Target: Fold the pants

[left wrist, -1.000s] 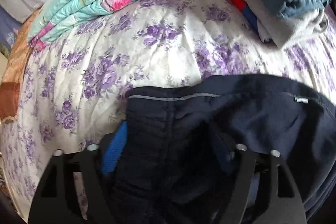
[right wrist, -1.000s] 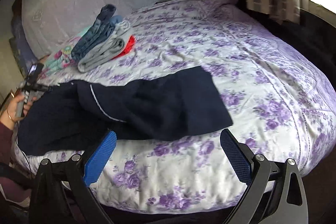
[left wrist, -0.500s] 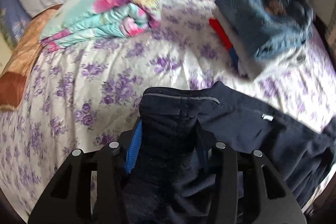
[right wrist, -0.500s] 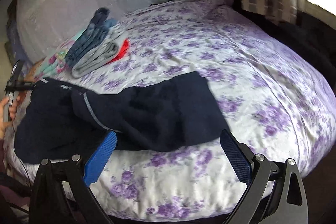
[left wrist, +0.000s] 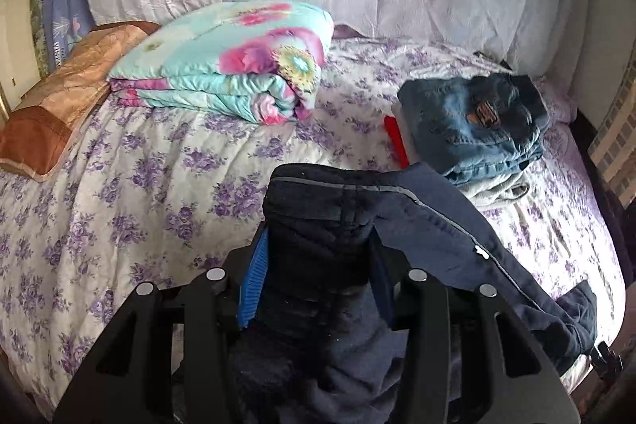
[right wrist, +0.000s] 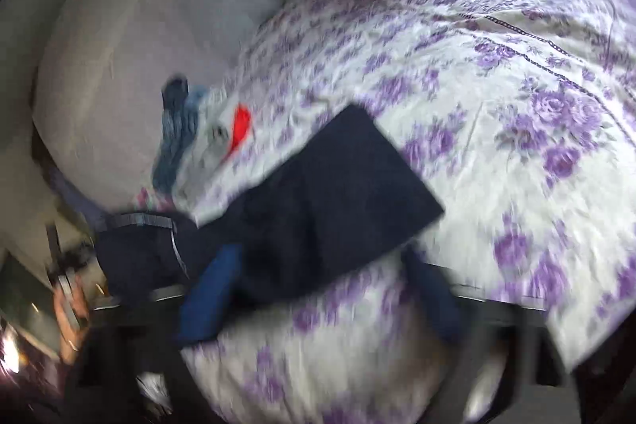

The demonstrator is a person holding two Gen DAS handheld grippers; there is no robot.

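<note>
1. The waistband end of the navy pants is clamped between the blue-padded fingers of the left gripper, bunched upright above the floral bedspread.
2. From that grip the fabric is draped rightward along a pale piped seam toward the bed's edge.
3. In the blurred right wrist view, the pants are seen stretched across the bedspread, one leg end lying flat and square.
4. The right gripper is held spread wide and empty, its left blue pad overlapping the dark cloth; contact cannot be told through the blur.
5. A folded floral quilt and a stack of folded jeans are shown further up the bed, well apart from each other.
</note>
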